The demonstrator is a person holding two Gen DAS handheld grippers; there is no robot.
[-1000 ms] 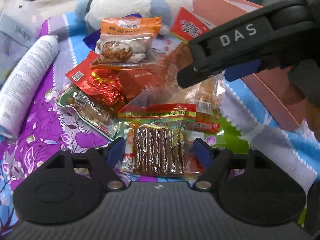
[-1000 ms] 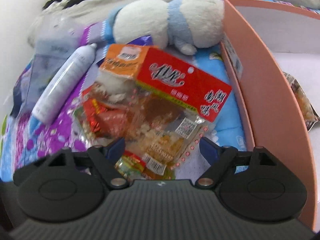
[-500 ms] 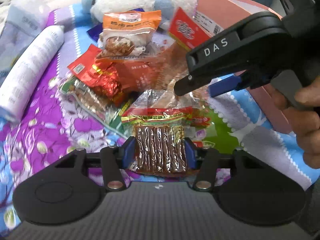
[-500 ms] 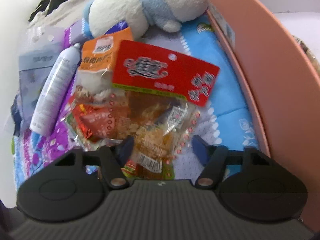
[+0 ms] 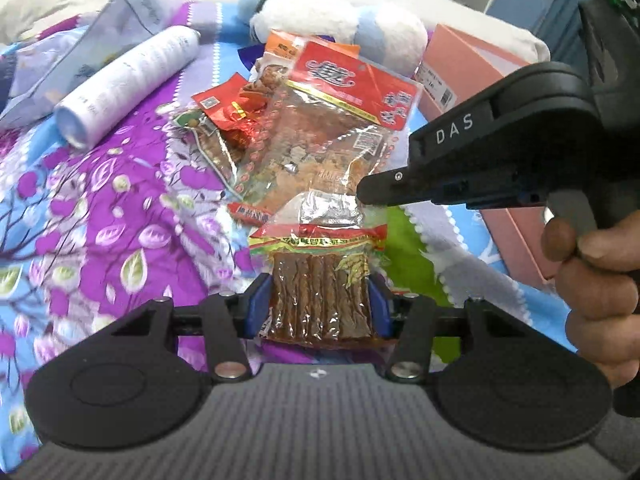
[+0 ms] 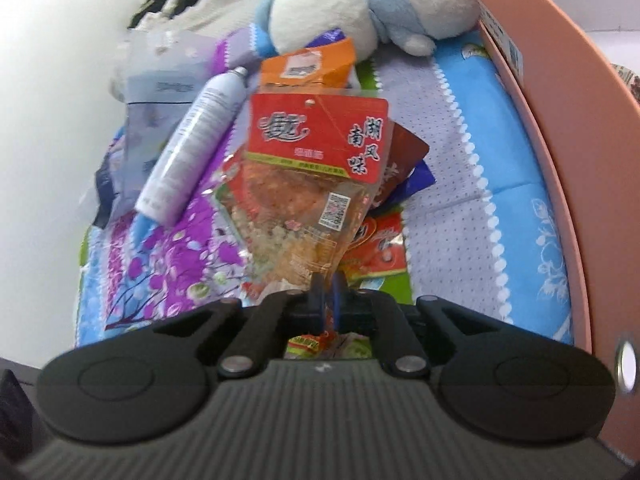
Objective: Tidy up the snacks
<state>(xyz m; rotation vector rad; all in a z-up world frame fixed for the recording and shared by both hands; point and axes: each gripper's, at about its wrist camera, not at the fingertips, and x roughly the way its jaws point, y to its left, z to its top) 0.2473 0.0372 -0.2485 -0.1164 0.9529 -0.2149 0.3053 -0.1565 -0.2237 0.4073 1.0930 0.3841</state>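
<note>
Right tongs (image 6: 325, 294) pinch the red-topped packet (image 6: 316, 168), its lower edge hidden.

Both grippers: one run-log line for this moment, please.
left gripper: shut on stick pack | right gripper: shut on red-header pack | pink box: beside pile

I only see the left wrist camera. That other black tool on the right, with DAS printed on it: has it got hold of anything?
Observer: Yes. Its own camera shows that the right gripper has just closed its fingers on the bottom edge of the red-topped packet.
Visitor: Is anything hiding behind that packet?
Observer: A dark red packet pokes out at its right side, with a blue packet just below it.
</note>
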